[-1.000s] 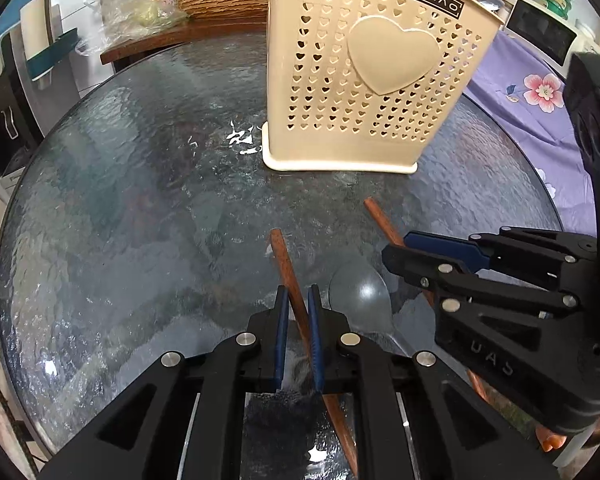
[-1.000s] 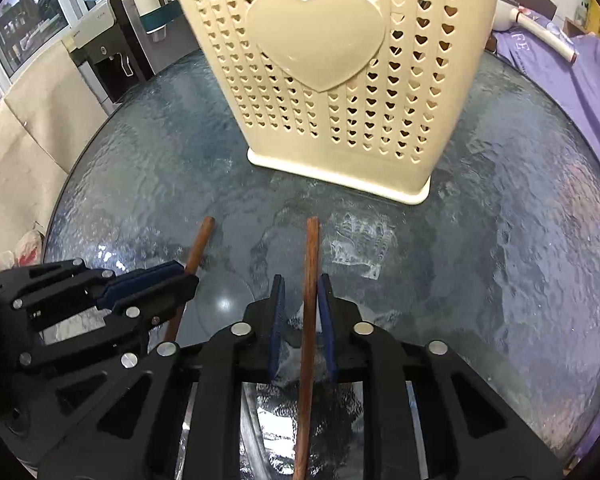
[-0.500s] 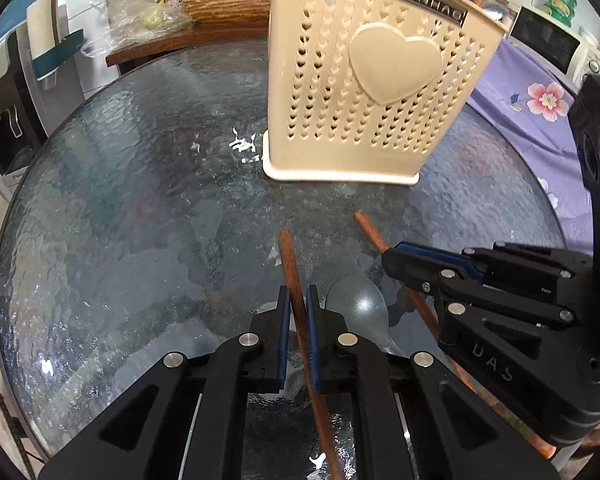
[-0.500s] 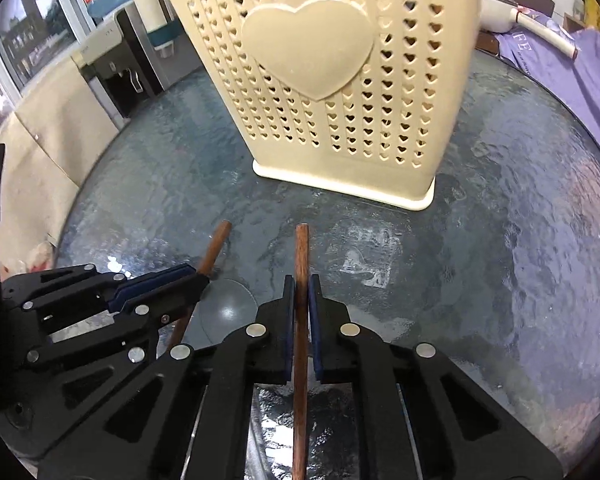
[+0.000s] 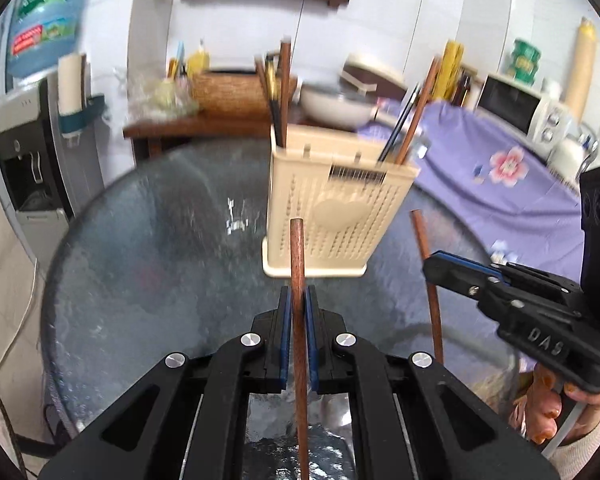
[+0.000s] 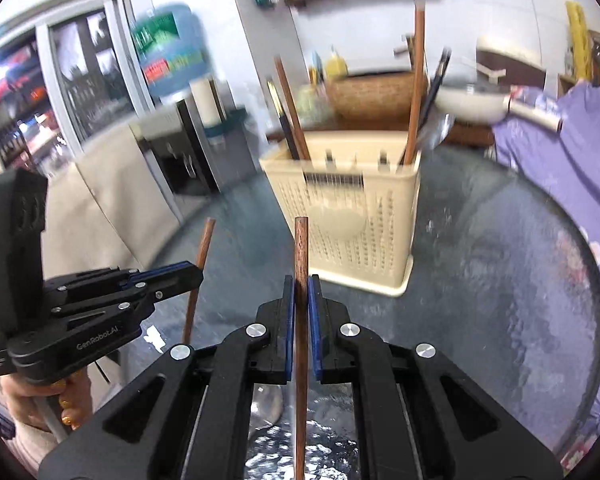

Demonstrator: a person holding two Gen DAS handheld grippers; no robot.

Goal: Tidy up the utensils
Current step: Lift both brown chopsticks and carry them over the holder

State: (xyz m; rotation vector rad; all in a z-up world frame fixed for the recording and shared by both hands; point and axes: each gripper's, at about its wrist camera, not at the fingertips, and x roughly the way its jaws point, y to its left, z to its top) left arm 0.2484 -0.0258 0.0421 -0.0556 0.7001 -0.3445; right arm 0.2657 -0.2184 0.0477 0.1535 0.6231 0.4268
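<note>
left hand-held gripper (image 5: 296, 300): blue pads clamped on a brown wooden stick (image 5: 298, 280); stick runs straight out between the fingers, tip free in the air, pointing at the holder.
right hand-held gripper (image 6: 301, 288): clamped the same way on a second wooden stick (image 6: 301, 272), tip also free.
cross view: left view shows the right unit at its right side with its stick (image 5: 426, 264) held near upright; right view shows the left unit (image 6: 168, 278) at its left side with its stick (image 6: 199, 276). The two sticks are apart, not touching.
holder (image 5: 336, 216): cream plastic, heart-hole pattern, raised heart on the front; stands upright on the table (image 5: 160, 240), toward the far edge, ahead of both grippers.
holder contents: several sticks and dark utensils already upright, grouped at its left and right ends; exact count unclear, frames blurred.
table: round, dark textured glass.
hands: fingers on each grip handle, low in the frames (image 5: 556, 412) (image 6: 56, 396).
surroundings: purple floral cloth (image 5: 508, 168) beyond the right edge, water dispenser (image 5: 24, 160) beyond the left edge.
</note>
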